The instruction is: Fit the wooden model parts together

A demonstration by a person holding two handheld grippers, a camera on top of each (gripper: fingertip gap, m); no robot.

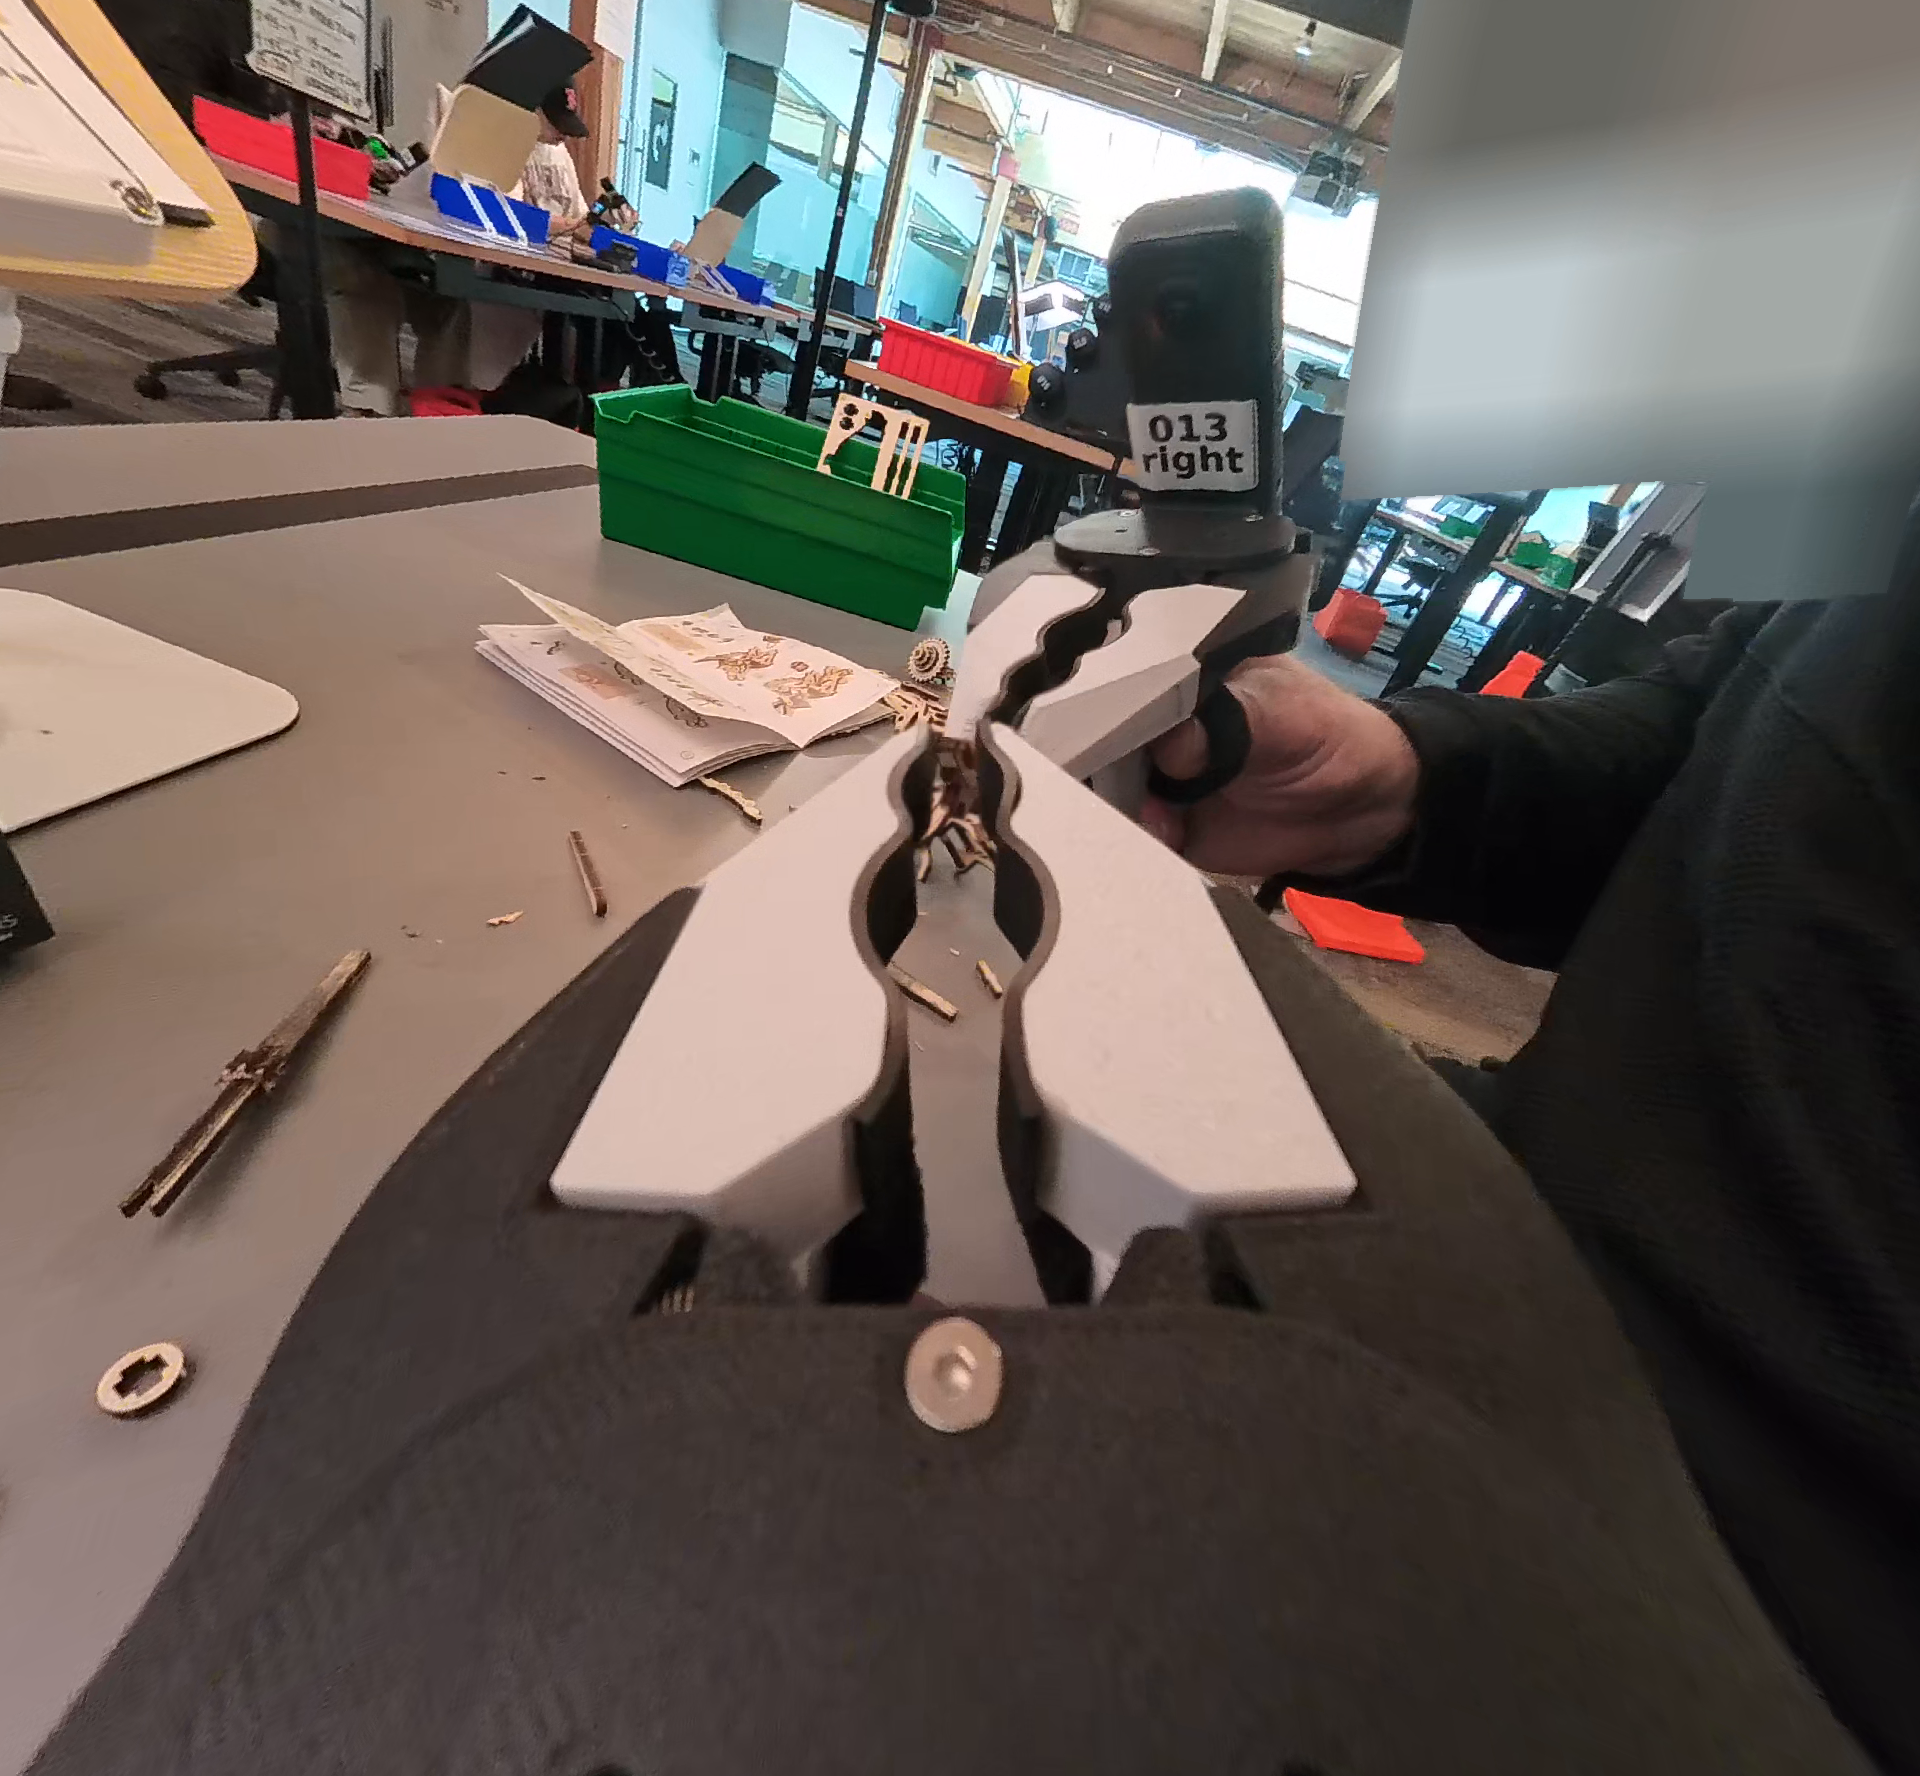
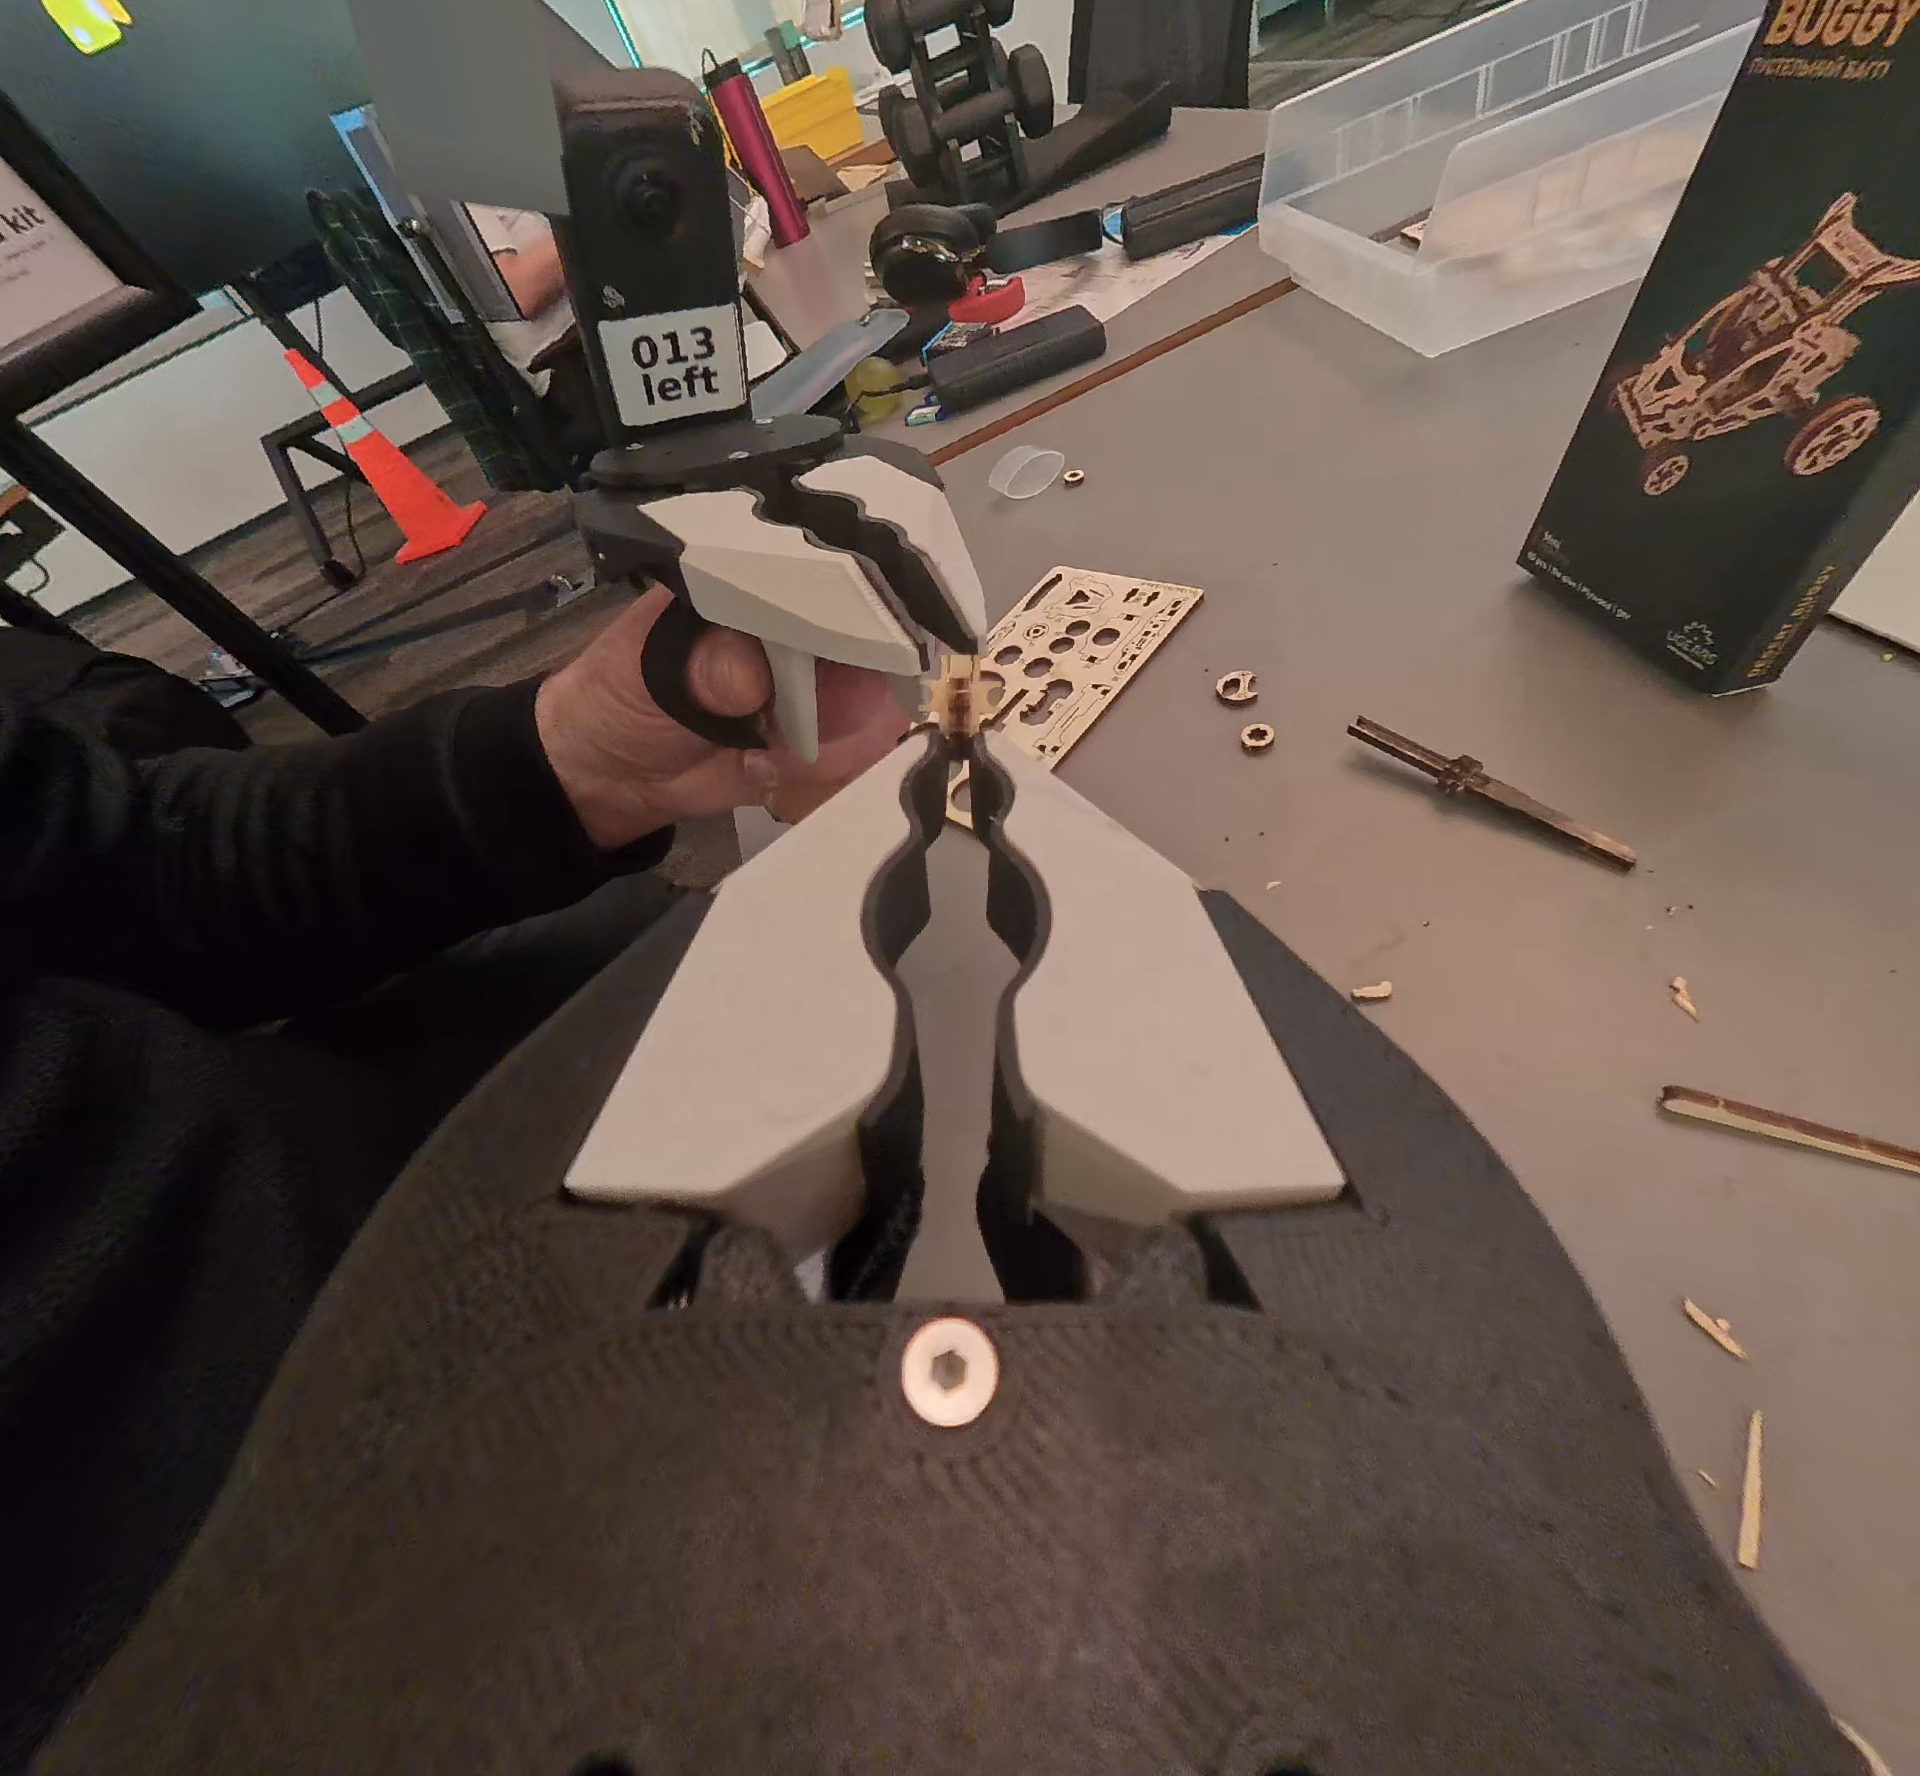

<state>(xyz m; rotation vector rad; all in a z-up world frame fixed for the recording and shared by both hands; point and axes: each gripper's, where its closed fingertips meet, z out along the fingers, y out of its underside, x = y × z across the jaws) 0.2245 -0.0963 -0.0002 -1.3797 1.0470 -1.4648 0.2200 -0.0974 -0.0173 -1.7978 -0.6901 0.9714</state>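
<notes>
My left gripper (image 1: 951, 747) is shut on a small wooden model assembly (image 1: 951, 812), held above the grey table (image 1: 416, 791). My right gripper (image 2: 951, 758) is shut on a small wooden part (image 2: 954, 700) at its tips. The two grippers meet tip to tip. The right gripper (image 1: 977, 718) comes in from the upper right in the left wrist view. The left gripper (image 2: 961, 651) comes in from the upper left in the right wrist view. I cannot tell whether the two pieces are joined; the fingers hide the contact.
A green bin (image 1: 779, 500) and an open instruction booklet (image 1: 707, 677) lie beyond the grippers. A punched-out wooden sheet (image 2: 1091, 646), a dark wooden axle (image 2: 1486, 791), small rings (image 2: 1236, 687), loose sticks (image 1: 244, 1082) and a model kit box (image 2: 1745, 324) sit on the table.
</notes>
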